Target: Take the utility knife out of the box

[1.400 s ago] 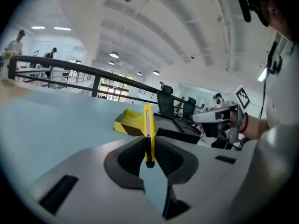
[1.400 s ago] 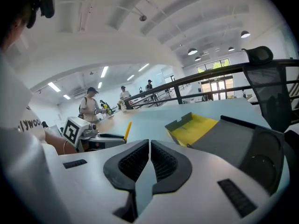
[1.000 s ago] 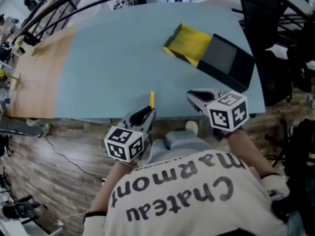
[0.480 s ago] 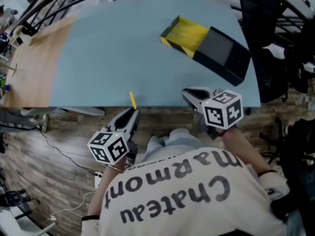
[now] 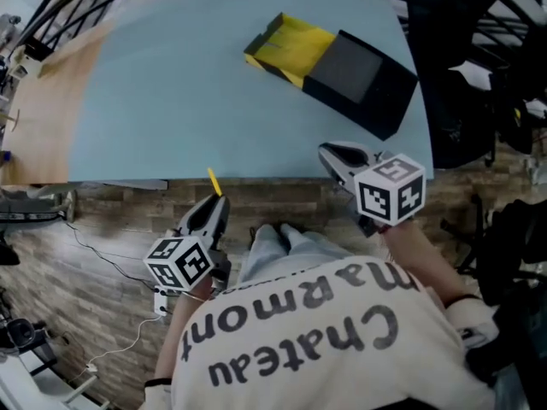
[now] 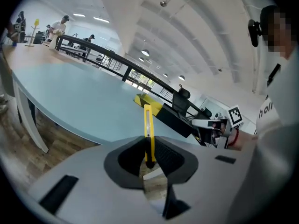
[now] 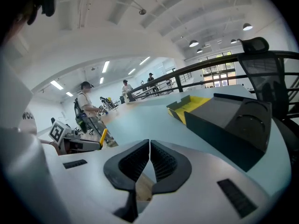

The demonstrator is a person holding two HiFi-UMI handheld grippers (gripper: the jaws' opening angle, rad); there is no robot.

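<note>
Clamped by its tail in left claw, lower centre: knife, light, stiff, probably slick; right claw closed, empty

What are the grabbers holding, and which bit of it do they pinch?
The left gripper pinches the yellow utility knife by one end; the rest sticks out past its jaws. The right gripper is shut on nothing.

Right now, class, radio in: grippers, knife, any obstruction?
Left gripper shut on utility knife, clear of box. Right gripper shut, empty. Nothing in the way.
</note>
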